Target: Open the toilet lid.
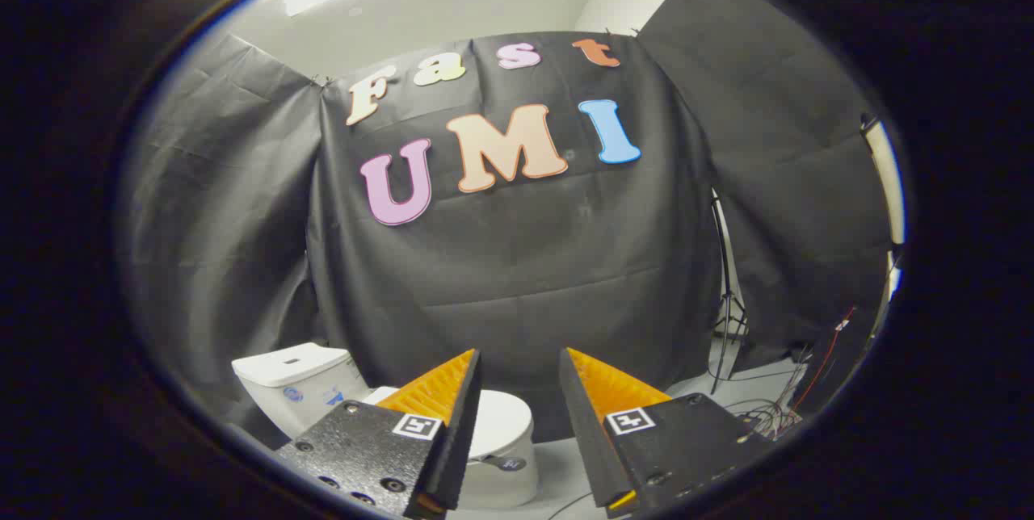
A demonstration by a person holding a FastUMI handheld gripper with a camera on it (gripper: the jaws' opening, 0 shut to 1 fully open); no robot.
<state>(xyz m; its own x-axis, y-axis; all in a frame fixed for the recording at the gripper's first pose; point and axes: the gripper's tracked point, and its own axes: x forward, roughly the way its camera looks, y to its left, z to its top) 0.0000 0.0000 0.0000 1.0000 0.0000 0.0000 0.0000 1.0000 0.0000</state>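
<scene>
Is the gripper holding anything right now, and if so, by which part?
Nothing is held. The gripper has its jaws apart with only air between them. The toilet sits beyond them, its lid still down and untouched.

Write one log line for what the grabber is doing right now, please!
phase: approach | gripper: open, holding nothing, apart from toilet | white ceramic toilet: beyond the fingers, partly behind one | white plastic toilet lid: down, untouched | next: likely move closer

Camera rides on gripper (519, 354), facing forward along two parted fingers (nothing between them) toward booth's back wall (525, 262); toilet (501, 431) low, beyond fingers, fairly distant.
</scene>
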